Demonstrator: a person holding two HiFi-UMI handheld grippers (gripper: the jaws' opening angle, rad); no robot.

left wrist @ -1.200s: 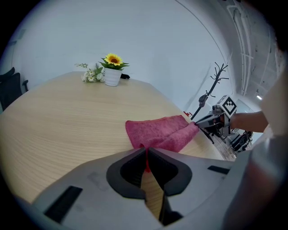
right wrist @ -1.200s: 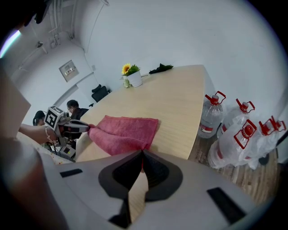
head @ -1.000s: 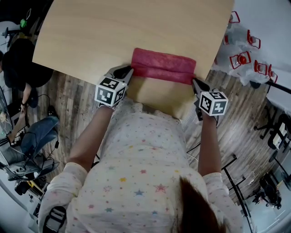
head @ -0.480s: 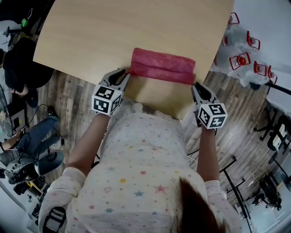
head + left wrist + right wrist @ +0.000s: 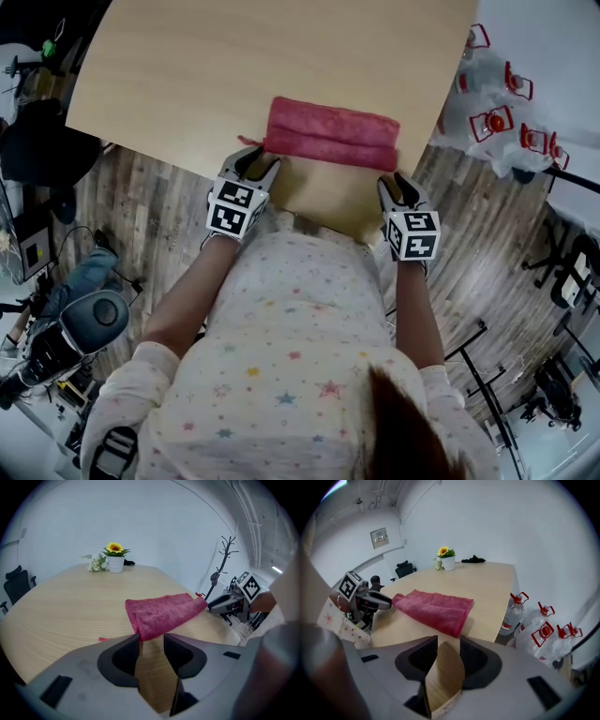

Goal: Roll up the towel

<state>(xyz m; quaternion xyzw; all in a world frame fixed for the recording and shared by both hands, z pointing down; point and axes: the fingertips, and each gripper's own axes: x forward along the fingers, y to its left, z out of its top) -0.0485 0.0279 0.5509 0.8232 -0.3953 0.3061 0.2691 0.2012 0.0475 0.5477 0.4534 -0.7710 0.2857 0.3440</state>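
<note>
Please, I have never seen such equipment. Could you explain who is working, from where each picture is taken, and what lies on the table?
There is no robot here. A person holds a hand tool in each hand: the left tongs and the right tongs. The black-and-white cubes are parts of them. One picture comes from a camera on the person's head, looking down. The other two come from cameras riding on the tools, looking along their jaws. On the wooden table lies a red towel, folded into a long strip. Both tongs are open and hold nothing; each is near one end of the towel. A flower pot stands at the table's far side.
</note>
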